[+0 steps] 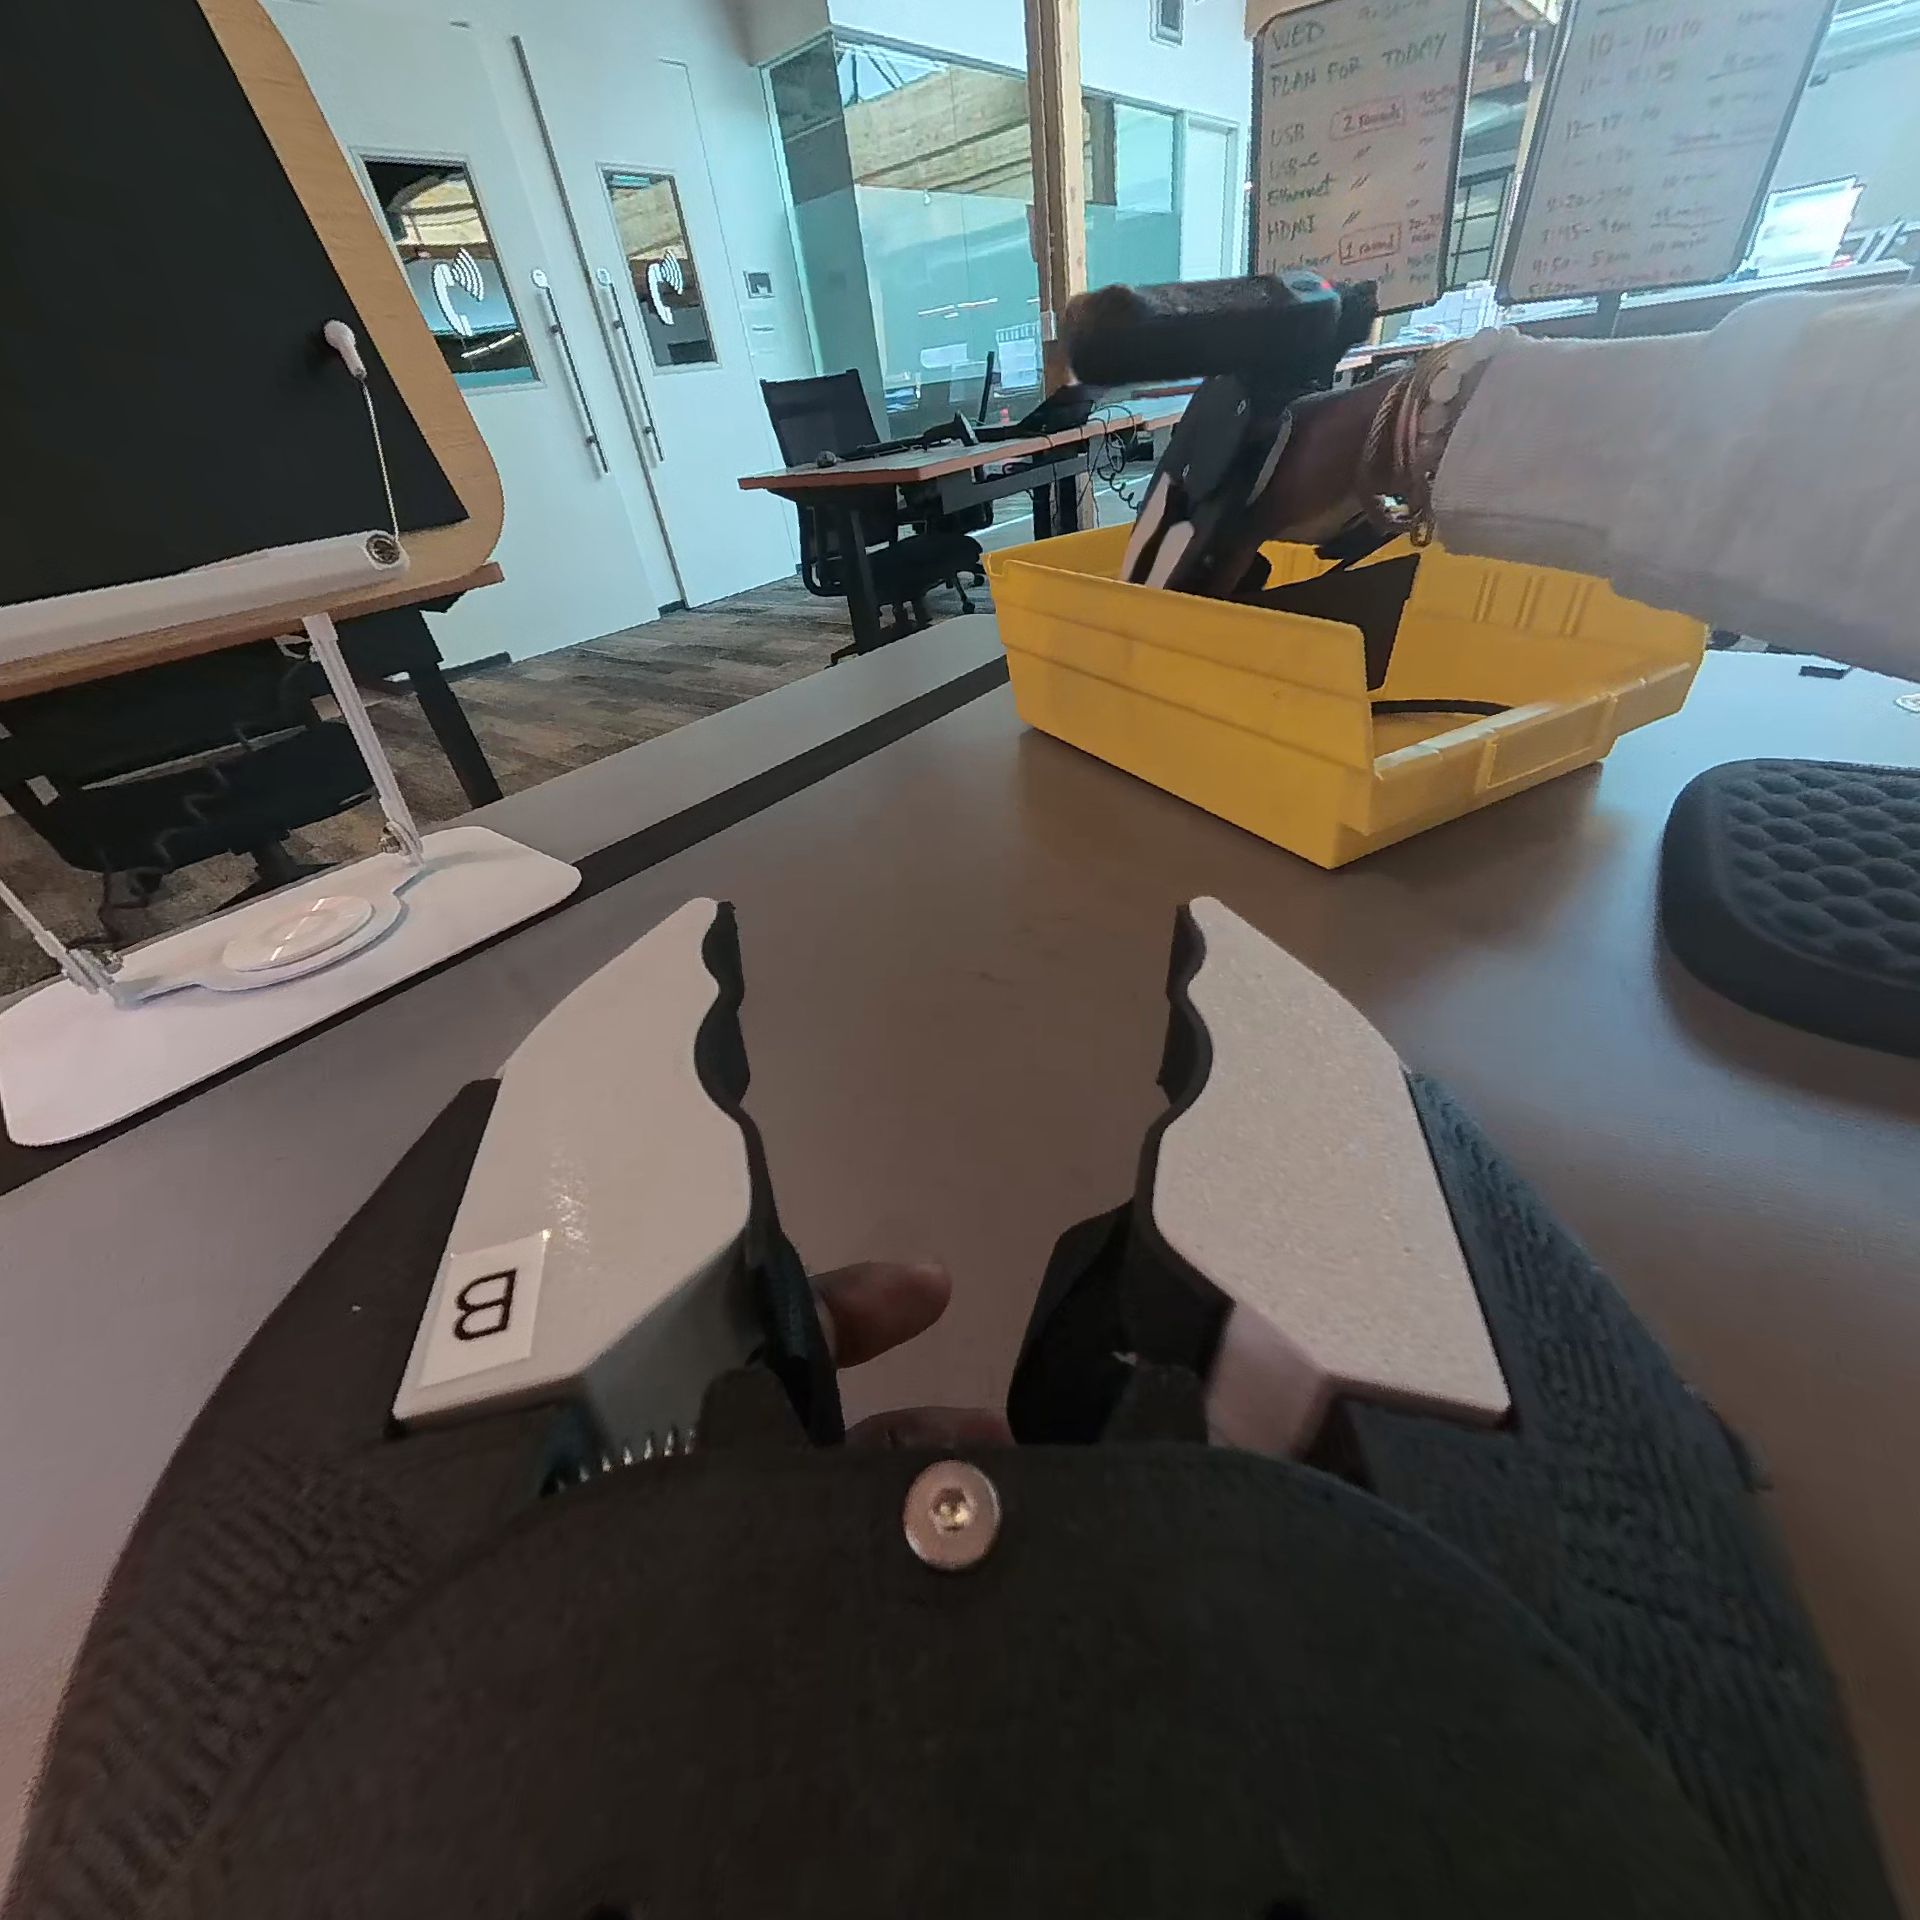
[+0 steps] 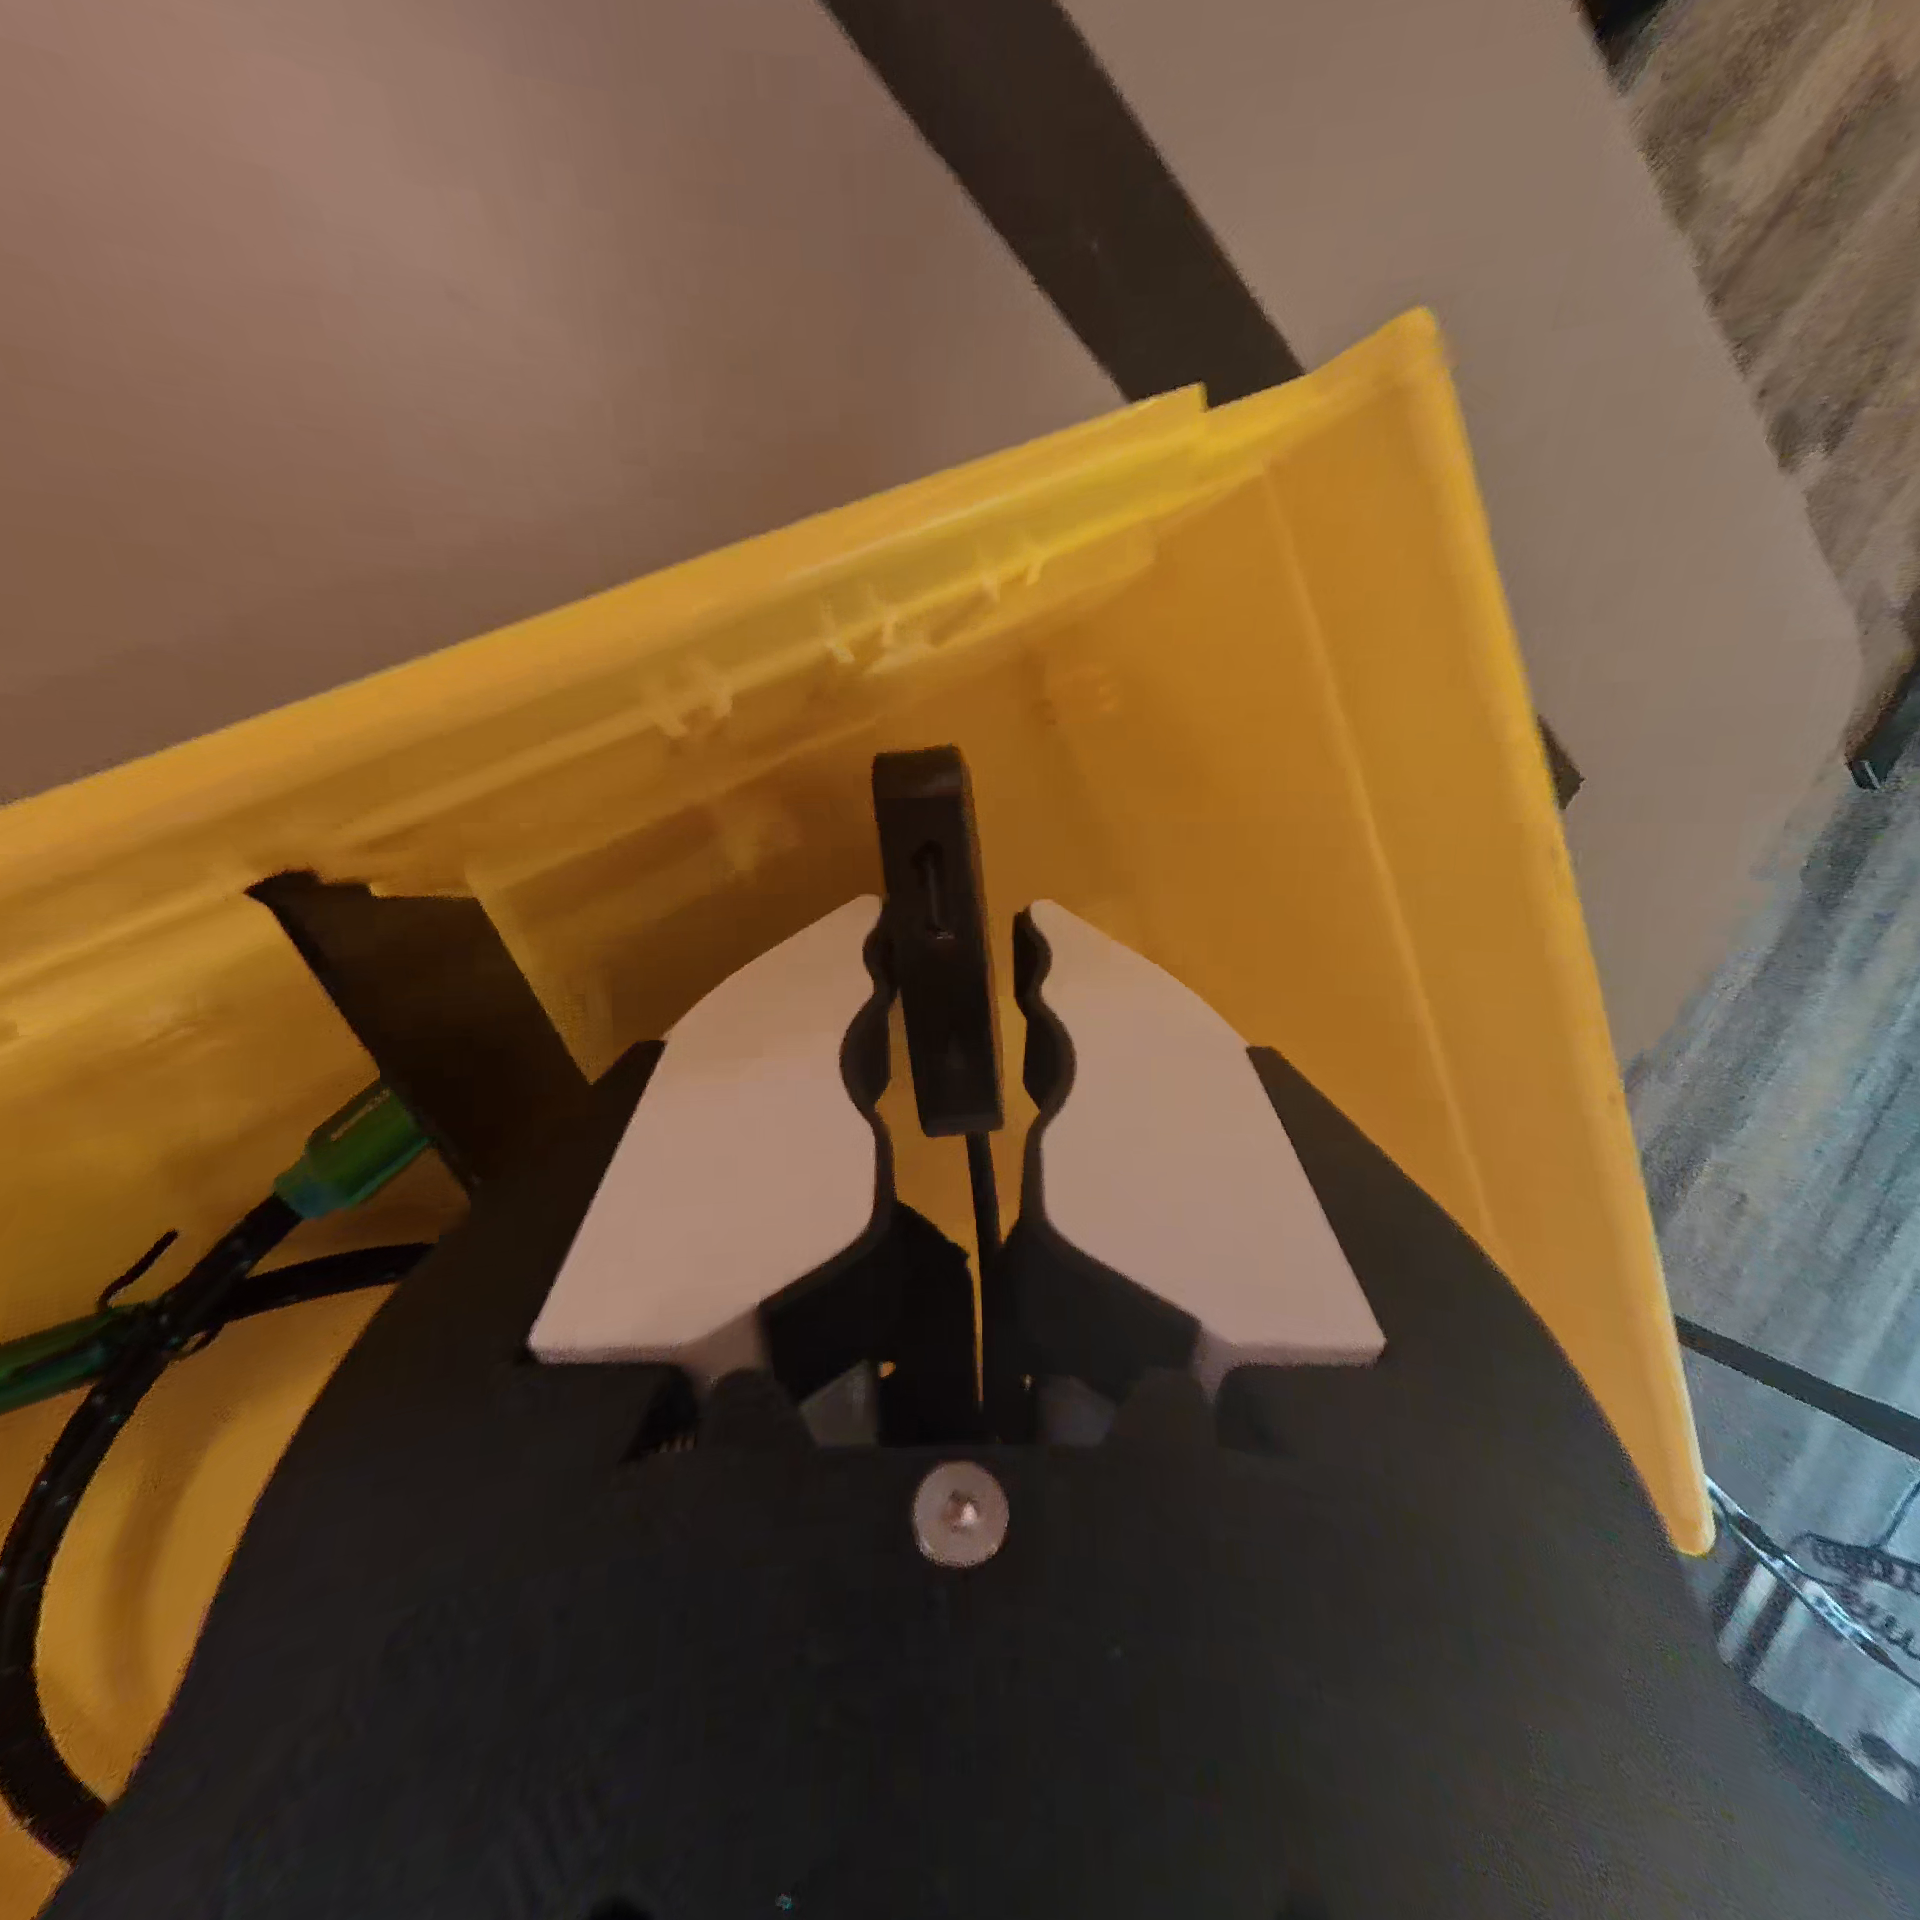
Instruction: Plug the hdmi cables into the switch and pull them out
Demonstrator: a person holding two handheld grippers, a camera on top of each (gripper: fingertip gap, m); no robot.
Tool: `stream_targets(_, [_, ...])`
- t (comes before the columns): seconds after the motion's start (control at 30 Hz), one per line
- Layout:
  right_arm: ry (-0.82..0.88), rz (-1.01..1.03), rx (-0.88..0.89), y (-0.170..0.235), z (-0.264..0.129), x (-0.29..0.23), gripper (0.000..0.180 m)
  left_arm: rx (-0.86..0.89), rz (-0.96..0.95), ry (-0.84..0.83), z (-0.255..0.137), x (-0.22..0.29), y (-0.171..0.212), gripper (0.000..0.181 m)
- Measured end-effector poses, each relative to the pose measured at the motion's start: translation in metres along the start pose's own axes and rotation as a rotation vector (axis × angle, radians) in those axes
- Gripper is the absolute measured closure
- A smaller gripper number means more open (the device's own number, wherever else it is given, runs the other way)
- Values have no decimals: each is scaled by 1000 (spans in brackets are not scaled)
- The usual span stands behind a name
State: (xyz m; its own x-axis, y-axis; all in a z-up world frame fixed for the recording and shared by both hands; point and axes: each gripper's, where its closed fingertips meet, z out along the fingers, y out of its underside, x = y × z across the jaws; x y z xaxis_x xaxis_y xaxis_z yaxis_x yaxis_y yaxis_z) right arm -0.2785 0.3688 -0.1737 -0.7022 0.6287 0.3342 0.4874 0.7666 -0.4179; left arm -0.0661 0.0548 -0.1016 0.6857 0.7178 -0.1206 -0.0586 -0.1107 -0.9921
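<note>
Careful: your right gripper [image 2: 948, 925] pinches the slim black switch [image 2: 940, 951] edge-on inside the yellow bin [image 2: 1351, 727], so its trailing thin cable could snag or twist it loose. Your left gripper [image 1: 956, 925] hovers open and empty over the bench [image 1: 935, 790].

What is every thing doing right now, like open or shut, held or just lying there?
Left gripper: open, empty, over the table.
Right gripper: inside the yellow bin, fingers around the black switch; grip uncertain.
Black switch: upright between the fingers, port empty.
Green-plug cable: lying in the bin, unplugged.
Yellow bin: on the table, open-topped.
Black mat: lying flat.
</note>
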Motion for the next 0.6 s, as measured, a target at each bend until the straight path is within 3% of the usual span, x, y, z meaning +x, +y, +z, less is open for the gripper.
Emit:
stream_targets(0.2, [67,57,153,-18,-29,15,143,-4,4,0,0,0,1,103])
stream_targets(0.37, [209,103,383,-43,-90,29,141,-10,9,-3,0,0,2,103])
stream_targets(0.53, [187,207,822,-73,-176,-7,139,-14,16,-3,0,0,2,103])
stream_targets(0.6, [222,263,932,-66,-199,-19,139,-18,21,-7,0,-1,3,103])
